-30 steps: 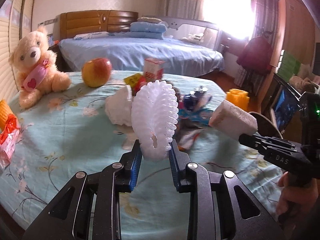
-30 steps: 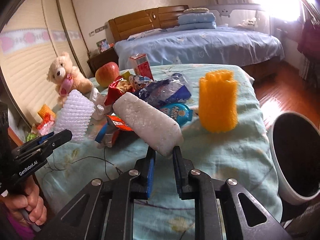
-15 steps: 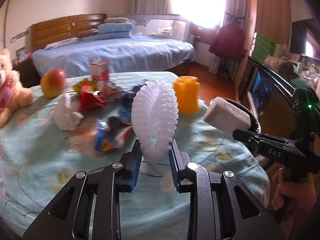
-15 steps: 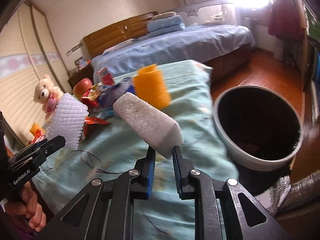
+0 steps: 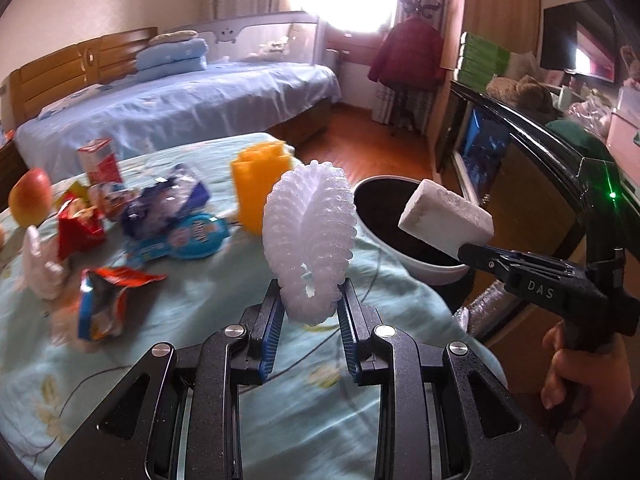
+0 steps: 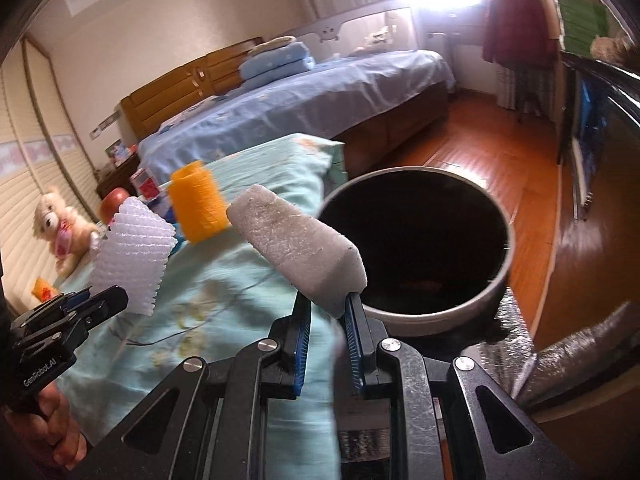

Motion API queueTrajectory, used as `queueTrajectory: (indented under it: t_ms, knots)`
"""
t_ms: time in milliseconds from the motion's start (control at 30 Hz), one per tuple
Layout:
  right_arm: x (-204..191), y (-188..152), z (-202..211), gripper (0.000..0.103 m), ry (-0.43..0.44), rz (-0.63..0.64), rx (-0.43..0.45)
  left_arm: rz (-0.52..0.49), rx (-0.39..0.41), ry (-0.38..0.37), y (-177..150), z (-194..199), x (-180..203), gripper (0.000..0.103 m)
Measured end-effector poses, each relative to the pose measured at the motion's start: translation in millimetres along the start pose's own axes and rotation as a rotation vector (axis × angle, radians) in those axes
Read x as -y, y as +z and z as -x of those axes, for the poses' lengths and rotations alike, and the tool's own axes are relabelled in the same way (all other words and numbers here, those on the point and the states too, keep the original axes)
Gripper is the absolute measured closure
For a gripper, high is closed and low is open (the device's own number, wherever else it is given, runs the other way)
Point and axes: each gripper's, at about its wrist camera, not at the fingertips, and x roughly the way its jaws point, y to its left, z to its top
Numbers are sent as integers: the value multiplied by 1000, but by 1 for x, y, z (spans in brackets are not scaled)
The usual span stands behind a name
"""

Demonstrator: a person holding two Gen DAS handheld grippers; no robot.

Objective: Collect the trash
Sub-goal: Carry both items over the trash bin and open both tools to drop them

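My left gripper (image 5: 309, 298) is shut on a white foam fruit net (image 5: 310, 240), held upright above the table's right end. The same net (image 6: 134, 256) shows at the left of the right wrist view. My right gripper (image 6: 327, 306) is shut on a greyish white foam block (image 6: 298, 248), which hangs just left of the rim of the round waste bin (image 6: 496, 296). In the left wrist view that block (image 5: 446, 220) sits over the bin (image 5: 424, 270). The bin's inside is dark, with something reddish at the bottom.
On the pale blue flowered tablecloth (image 5: 192, 320) lie several snack wrappers (image 5: 176, 224), an orange foam net (image 5: 262, 186), a red-white carton (image 5: 98, 160), an apple (image 5: 30, 198) and a teddy bear (image 6: 58, 226). A bed (image 5: 180, 104) stands behind, and a dark cabinet edge (image 5: 540, 140) runs along the right.
Both grippers have swung right along the table with their foam pieces. The bin has come into view and now lies right by the foam block; the wrappers have slid left.
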Motion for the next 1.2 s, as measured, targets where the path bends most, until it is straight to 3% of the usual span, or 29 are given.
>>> queueTrajectory:
  t_ms: [633,1200]
  knots:
    - [53,19,-21,85,-73,-47,-28,-79,-79,-82,36,-61,52,78]
    - [76,38,-35,85,-105,-47,-56,-95,-124,-122,56,-95,69,78]
